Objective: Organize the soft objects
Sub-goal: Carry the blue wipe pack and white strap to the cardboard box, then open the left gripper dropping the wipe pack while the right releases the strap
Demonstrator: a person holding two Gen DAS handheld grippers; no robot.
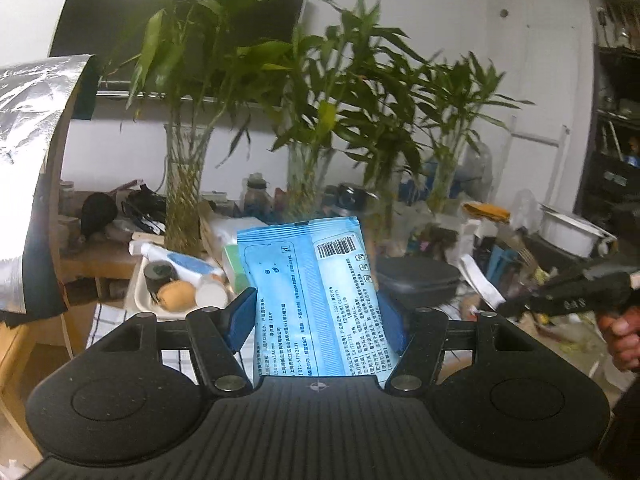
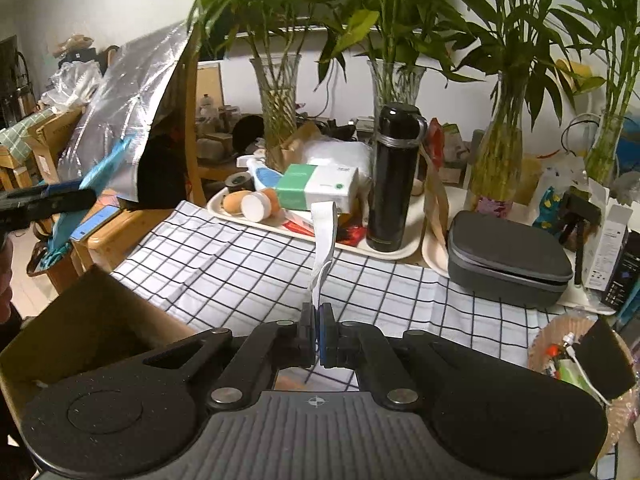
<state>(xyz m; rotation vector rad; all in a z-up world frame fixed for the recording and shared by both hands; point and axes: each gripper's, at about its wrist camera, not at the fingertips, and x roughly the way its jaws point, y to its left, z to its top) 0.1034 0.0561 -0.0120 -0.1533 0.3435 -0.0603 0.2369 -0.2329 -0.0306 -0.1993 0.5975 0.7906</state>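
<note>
Both tools are looking alike: the left tool and the right tool are showing matte black ribbed bodies, a small white crosshair mark, round raised discs at each side, silver pivot screws and blue finger pads.

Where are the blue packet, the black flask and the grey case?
blue packet (image 1: 316,296): left wrist view, middle of its printed face.
black flask (image 2: 394,184): right wrist view, middle of its body.
grey case (image 2: 508,260): right wrist view, its lid.
</note>
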